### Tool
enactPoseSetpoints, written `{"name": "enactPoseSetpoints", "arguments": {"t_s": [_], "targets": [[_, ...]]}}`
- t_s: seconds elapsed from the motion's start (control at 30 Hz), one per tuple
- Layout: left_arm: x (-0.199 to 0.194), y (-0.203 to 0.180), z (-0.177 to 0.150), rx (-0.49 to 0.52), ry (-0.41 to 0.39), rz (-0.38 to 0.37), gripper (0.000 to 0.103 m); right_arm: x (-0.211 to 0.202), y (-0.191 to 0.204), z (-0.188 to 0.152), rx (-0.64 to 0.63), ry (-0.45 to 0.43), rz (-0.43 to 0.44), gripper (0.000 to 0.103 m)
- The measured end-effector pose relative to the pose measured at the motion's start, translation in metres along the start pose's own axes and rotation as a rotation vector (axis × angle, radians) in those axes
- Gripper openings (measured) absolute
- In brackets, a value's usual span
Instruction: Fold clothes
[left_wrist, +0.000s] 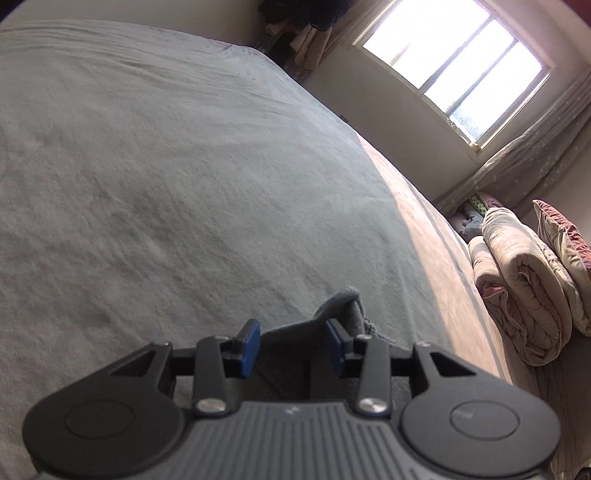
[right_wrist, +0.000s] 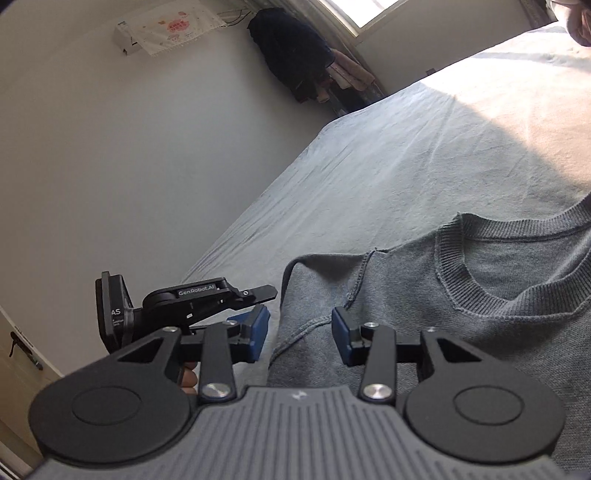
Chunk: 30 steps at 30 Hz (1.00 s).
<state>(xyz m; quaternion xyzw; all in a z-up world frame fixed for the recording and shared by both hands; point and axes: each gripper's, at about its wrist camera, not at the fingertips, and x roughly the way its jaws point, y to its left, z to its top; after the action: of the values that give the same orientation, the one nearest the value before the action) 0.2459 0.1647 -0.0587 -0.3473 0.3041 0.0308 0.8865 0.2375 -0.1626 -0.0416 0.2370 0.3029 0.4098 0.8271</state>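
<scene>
Sweater (right_wrist: 461, 302) flat, collar toward window.

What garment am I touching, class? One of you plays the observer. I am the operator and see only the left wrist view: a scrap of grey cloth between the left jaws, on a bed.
Observer: A grey sweater, lying flat on the bed with its ribbed collar facing up.
Operator: Where is the right gripper?
Observer: The right gripper is over the sweater's shoulder. Its jaws are open, with the sweater's edge between them but not pinched.
Operator: What lies past the bed on that side?
Observer: A plain wall, with a door at its near end.
</scene>
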Motion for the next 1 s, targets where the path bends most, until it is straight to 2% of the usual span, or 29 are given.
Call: {"name": "enactPoseSetpoints", "arguments": {"t_s": [0.1, 0.2, 0.37, 0.67, 0.77, 1.0], "targets": [[0.003, 0.015, -0.01, -0.019, 0.003, -0.032, 0.026, 0.012, 0.024, -0.009, -0.1, 0.041, 0.047, 0.038], [0.007, 0.024, -0.014, -0.055, 0.022, -0.033, 0.023, 0.025, 0.041, -0.02, -0.182, 0.093, 0.078, 0.037], [0.008, 0.029, -0.009, -0.032, 0.042, -0.062, 0.023, 0.046, 0.049, -0.033, -0.251, 0.156, 0.032, 0.037], [0.006, 0.05, -0.002, -0.152, 0.078, -0.191, 0.029, 0.096, 0.063, -0.055, -0.343, 0.289, -0.061, 0.037], [0.005, 0.051, -0.002, -0.169, 0.073, -0.202, 0.031, 0.108, 0.055, -0.058, -0.346, 0.282, -0.097, 0.037], [0.014, 0.039, -0.007, -0.136, 0.103, -0.194, 0.041, 0.098, 0.025, -0.05, -0.346, 0.214, -0.232, 0.035]]}}
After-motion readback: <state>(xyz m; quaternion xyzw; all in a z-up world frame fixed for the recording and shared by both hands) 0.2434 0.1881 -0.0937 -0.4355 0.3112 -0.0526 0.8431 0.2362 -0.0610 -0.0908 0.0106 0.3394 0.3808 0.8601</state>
